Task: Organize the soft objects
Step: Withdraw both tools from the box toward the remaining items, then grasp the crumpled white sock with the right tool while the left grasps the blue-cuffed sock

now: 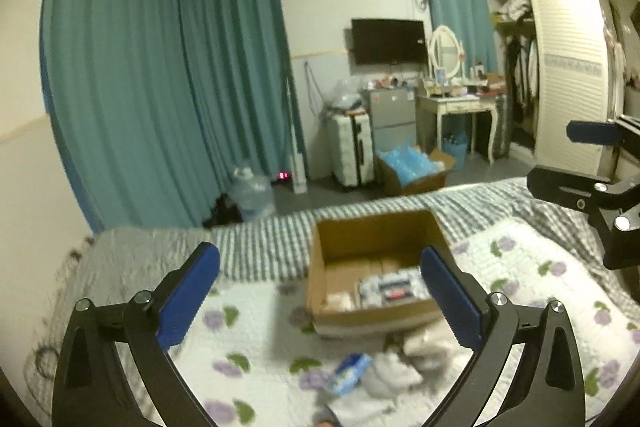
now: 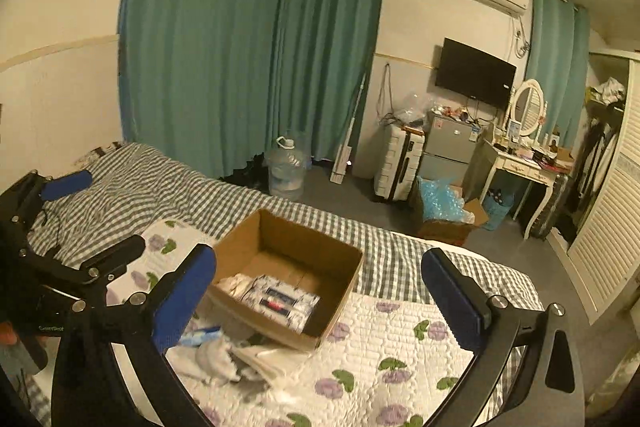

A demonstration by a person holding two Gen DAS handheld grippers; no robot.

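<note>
An open cardboard box (image 1: 372, 239) (image 2: 288, 239) stands on the floral quilt (image 1: 260, 339) (image 2: 400, 347) of a bed. A white-and-blue tissue pack (image 1: 392, 289) (image 2: 280, 301) lies inside it, beside paler packs. In front of the box lie crumpled white cloths (image 1: 396, 371) (image 2: 224, 355) and a small blue-and-white packet (image 1: 348, 371) (image 2: 200, 335). My left gripper (image 1: 320, 255) (image 2: 96, 217) hangs above them, open and empty. My right gripper (image 2: 318, 255) (image 1: 576, 157) is open too, with nothing between its blue pads, to the right of the left one.
A grey checked blanket (image 2: 160, 195) covers the far side of the bed. On the floor beyond it are a water jug (image 2: 286, 167), a white suitcase (image 2: 396, 167), a box of blue bags (image 2: 440, 211) and a dressing table (image 2: 524, 163). Teal curtains (image 2: 240, 47) hang behind.
</note>
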